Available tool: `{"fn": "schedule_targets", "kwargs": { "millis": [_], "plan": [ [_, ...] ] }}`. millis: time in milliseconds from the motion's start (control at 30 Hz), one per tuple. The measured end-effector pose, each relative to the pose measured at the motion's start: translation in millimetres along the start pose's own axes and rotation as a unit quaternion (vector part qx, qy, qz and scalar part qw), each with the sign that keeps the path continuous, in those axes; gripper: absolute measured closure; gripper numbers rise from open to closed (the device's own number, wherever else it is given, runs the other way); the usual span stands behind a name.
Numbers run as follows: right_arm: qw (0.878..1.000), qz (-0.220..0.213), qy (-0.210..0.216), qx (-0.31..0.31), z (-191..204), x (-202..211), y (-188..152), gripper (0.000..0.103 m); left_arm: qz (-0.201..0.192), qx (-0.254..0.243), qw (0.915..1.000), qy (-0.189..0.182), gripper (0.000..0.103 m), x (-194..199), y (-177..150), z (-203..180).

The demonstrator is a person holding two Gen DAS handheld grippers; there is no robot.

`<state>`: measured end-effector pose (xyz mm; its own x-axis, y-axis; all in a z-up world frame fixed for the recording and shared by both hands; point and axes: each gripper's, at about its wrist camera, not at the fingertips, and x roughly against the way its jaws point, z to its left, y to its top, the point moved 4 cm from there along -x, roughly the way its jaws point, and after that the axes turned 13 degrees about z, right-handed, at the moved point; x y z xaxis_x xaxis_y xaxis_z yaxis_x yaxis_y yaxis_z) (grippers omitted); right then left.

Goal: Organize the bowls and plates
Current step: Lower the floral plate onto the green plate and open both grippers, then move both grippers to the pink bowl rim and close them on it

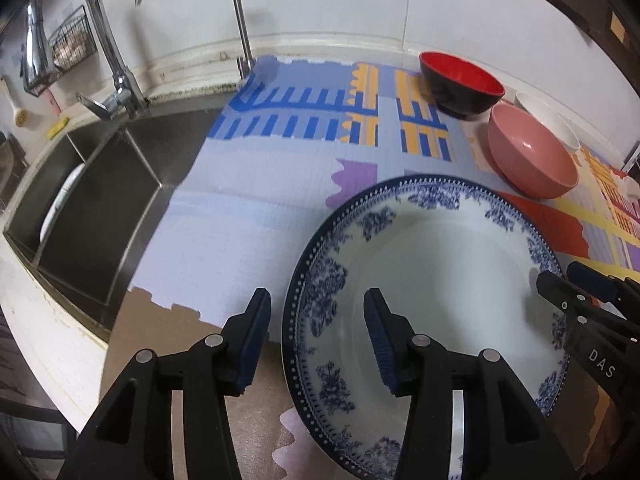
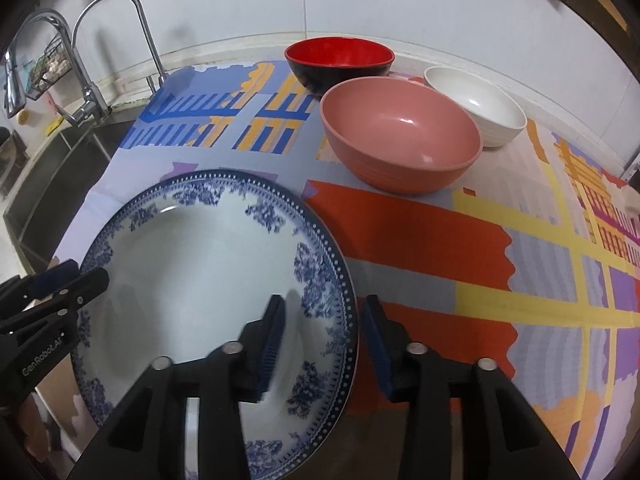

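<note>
A blue-and-white floral plate (image 1: pixel 440 264) lies on the patterned mat; it also shows in the right wrist view (image 2: pixel 192 264). My left gripper (image 1: pixel 318 340) is open, its jaws straddling the plate's left rim. My right gripper (image 2: pixel 324 344) is open, its jaws straddling the plate's right rim; it also shows in the left wrist view (image 1: pixel 568 280). Behind the plate stand a pink bowl (image 2: pixel 400 140), a red-and-black bowl (image 2: pixel 340 60) and a white bowl (image 2: pixel 476 104).
A steel sink (image 1: pixel 100 208) with two faucets (image 1: pixel 116 60) lies to the left, a white dish inside it. The colourful mat (image 2: pixel 480 280) covers the counter up to the white tiled wall. A wire basket (image 1: pixel 68 40) hangs by the faucets.
</note>
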<state>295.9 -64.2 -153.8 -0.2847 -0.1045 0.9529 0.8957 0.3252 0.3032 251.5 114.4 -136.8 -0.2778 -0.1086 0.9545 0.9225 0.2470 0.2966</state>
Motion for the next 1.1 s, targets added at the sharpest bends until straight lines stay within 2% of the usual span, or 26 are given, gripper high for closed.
{"fn": "schedule_targets", "kwargs": {
  "millis": [133,300,600,733,900,1100],
  "plan": [
    [1.0,-0.013,-0.002,-0.004,-3.7,9.4,0.8,0.057,-0.017,-0.005,0.9998,-0.01,0.049,15.1,4.2,-5.3],
    [0.999,-0.051,-0.002,-0.013,-13.7,37.8,2.5,0.057,-0.051,-0.023,0.9983,-0.018,0.046,40.2,13.3,-18.7],
    [0.991,-0.126,-0.028,-0.042,-47.1,90.3,14.4,0.057,-0.11,-0.065,0.991,-0.041,0.039,79.4,41.5,-52.0],
    [0.987,-0.15,-0.032,-0.056,-61.9,102.3,23.8,0.057,-0.122,-0.085,0.9877,-0.048,0.039,85.1,58.6,-66.2],
    [0.985,-0.157,-0.03,-0.071,-76.0,101.7,38.2,0.057,-0.13,-0.11,0.9834,-0.062,0.039,84.3,84.9,-86.1],
    [0.986,-0.139,-0.012,-0.094,-94.3,83.4,57.3,0.057,-0.12,-0.139,0.9803,-0.073,0.039,67.8,111.7,-107.2]
  ]
}}
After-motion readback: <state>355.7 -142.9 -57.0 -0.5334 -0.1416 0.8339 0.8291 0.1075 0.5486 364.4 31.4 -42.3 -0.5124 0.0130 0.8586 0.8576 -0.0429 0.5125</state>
